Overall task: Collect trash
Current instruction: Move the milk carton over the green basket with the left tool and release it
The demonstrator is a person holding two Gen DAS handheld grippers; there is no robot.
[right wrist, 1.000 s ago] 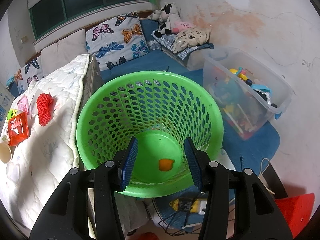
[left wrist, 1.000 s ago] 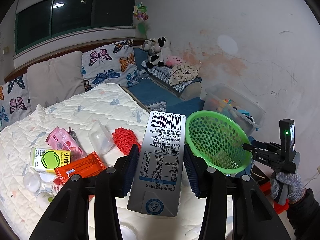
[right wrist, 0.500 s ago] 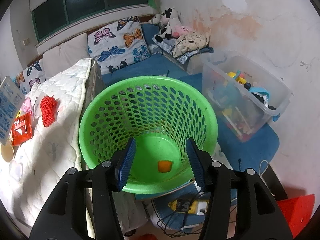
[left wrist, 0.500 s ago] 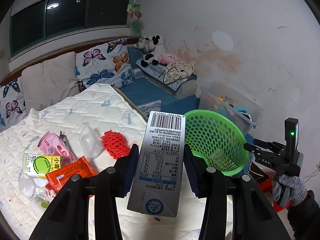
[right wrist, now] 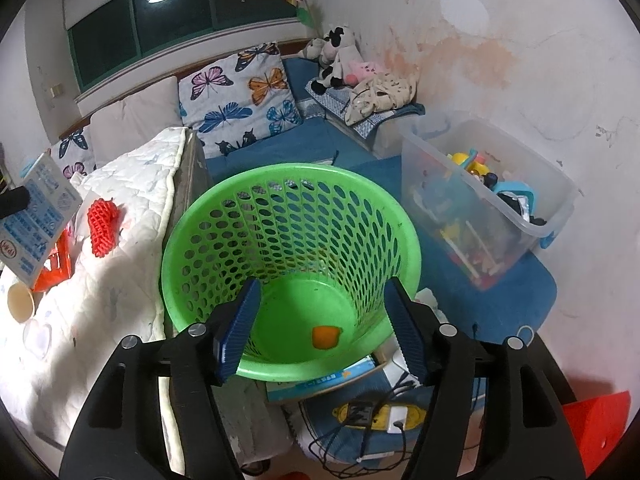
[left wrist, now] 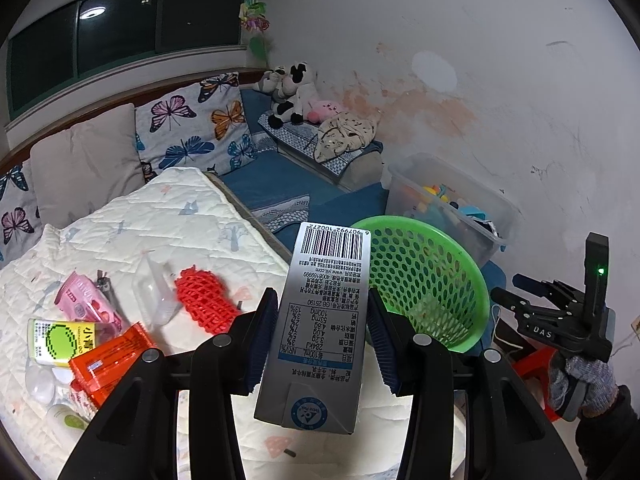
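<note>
A grey milk carton (left wrist: 320, 328) stands clamped between the blue pads of the left gripper (left wrist: 322, 332), its barcode end pointing away from the jaws and its base nearest the camera. Beyond the jaws to the right sits the green mesh basket (left wrist: 424, 280), beside the edge of the quilted bed (left wrist: 160, 208). Left of the jaws, more litter lies on the quilt: a red foam net (left wrist: 204, 304), a clear plastic tray (left wrist: 154, 294), a pink packet (left wrist: 86, 306), an orange wrapper (left wrist: 110, 360) and a yellow-green box (left wrist: 60, 338).

The right gripper (right wrist: 322, 320) hangs over the near rim of the basket (right wrist: 288, 208); its jaws have just been opening and stand released, with nothing between the pads. Seen between them, on the basket floor, lies a small orange scrap (right wrist: 325, 336). Far left of these jaws the carton (right wrist: 36, 220) shows again above the bed. To the right, beyond the basket, stands a clear storage bin (right wrist: 488, 188) of toys.
</note>
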